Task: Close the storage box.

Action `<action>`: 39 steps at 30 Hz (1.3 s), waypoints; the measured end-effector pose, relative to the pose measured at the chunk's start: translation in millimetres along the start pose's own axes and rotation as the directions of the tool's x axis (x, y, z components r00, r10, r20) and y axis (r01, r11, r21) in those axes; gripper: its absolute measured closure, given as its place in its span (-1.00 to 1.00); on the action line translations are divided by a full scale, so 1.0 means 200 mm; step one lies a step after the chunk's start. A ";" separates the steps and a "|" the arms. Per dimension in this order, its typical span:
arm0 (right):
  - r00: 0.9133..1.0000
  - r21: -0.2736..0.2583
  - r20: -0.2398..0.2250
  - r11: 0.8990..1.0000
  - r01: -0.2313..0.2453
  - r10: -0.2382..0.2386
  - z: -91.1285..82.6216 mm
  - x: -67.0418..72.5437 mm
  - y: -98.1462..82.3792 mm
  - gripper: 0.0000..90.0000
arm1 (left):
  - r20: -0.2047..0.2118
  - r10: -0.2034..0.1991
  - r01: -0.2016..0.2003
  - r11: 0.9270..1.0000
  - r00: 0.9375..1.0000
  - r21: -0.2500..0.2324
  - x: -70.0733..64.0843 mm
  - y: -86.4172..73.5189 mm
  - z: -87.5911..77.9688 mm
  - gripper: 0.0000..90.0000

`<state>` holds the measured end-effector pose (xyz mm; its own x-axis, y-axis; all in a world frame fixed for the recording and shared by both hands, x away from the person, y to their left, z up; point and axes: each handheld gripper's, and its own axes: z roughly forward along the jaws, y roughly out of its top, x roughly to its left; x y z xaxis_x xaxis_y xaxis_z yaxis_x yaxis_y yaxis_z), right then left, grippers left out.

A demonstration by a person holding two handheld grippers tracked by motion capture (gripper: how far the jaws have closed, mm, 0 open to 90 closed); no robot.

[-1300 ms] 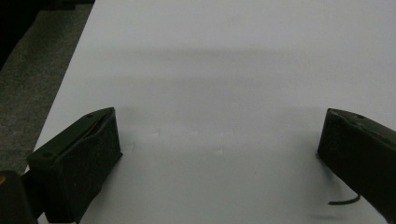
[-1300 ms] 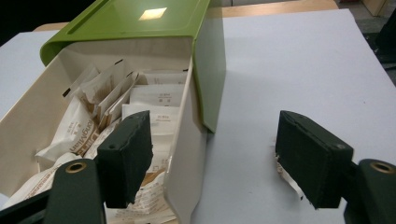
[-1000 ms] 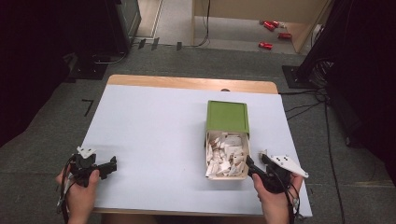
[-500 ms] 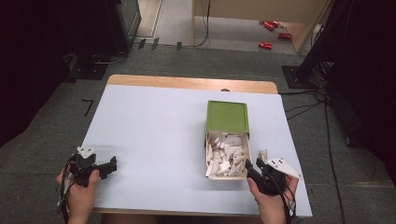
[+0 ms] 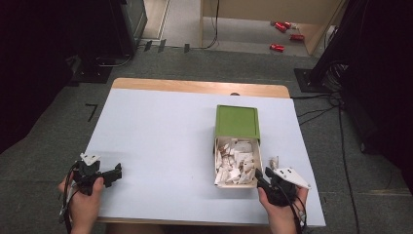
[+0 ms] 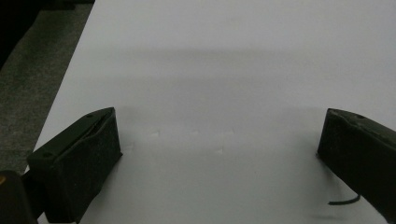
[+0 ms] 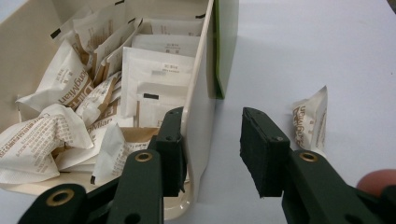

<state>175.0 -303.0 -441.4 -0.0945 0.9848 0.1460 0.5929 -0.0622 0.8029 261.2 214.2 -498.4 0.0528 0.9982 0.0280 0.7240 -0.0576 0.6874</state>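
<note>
A cream drawer [image 5: 215, 168] full of white sachets [image 5: 237, 161] is pulled toward me out of its green sleeve [image 5: 237, 122]. My right gripper [image 5: 263, 176] is at the drawer's near right corner. In the right gripper view its jaws [image 7: 212, 140] straddle the drawer's right wall [image 7: 201, 100], one jaw inside among the sachets [image 7: 70, 112] and the other outside with a gap to the wall. These jaws have just been closing. My left gripper [image 5: 116, 171] rests open at the table's front left, with bare tabletop between its jaws [image 6: 219, 144].
One loose sachet [image 5: 273, 162] lies on the table just right of the drawer, beside my right gripper's outer jaw [image 7: 310, 119]. The light blue tabletop [image 5: 160, 136] stretches wide between the two hands. The table's front edge runs close under both hands.
My right gripper has shifted slightly left onto the drawer's corner, and its jaws stand narrower than before. The left hand has kept still.
</note>
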 end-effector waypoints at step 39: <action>0.998 0.047 0.043 0.998 -0.038 0.036 0.05 0.07 -0.05 0.95 | 0.000 -0.001 0.001 1.000 1.000 -0.001 0.00 0.00 0.00 -1.00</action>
<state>176.1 -287.5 -454.4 -0.0388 0.9880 0.1496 0.6330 -0.0916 0.7687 261.1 214.2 -498.5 0.0519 0.9983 0.0276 0.7236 -0.0567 0.6879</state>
